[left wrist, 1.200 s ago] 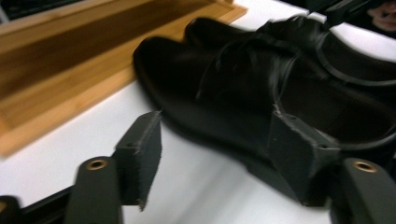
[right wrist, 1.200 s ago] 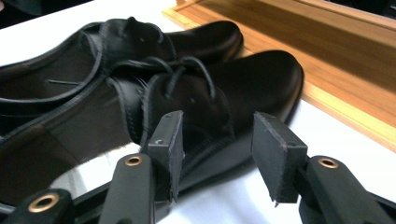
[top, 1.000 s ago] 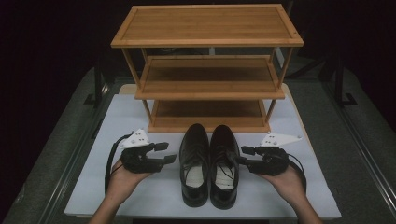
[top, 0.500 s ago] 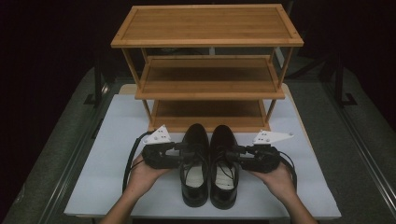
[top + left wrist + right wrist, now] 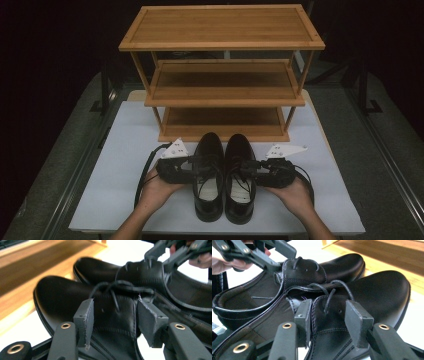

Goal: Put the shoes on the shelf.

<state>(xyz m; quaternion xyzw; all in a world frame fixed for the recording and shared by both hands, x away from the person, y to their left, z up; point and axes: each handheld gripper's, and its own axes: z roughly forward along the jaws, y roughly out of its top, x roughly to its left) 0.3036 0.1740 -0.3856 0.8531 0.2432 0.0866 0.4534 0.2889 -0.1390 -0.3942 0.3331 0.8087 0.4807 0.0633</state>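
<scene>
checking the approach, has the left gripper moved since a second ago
Yes. The left gripper has moved right across the table, in to the left shoe, jaws open around its laces.

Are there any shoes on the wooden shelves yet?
No, all three tiers of the wooden rack are bare, and both black shoes stand on the white table in front of it.

Left black two-jaw hand-held gripper (image 5: 192, 169): grey three-cornered plate with small dark dots on top; black cable looping out at 9 o'clock of its body. Right black two-jaw hand-held gripper (image 5: 250, 170): matching grey plate; black cable curving at 3 o'clock. Jaws: black arms, brass-ringed rivet holes, square grey pads (image 5: 85, 320) with frayed pale edges. Forearms bare, no sleeves.
</scene>
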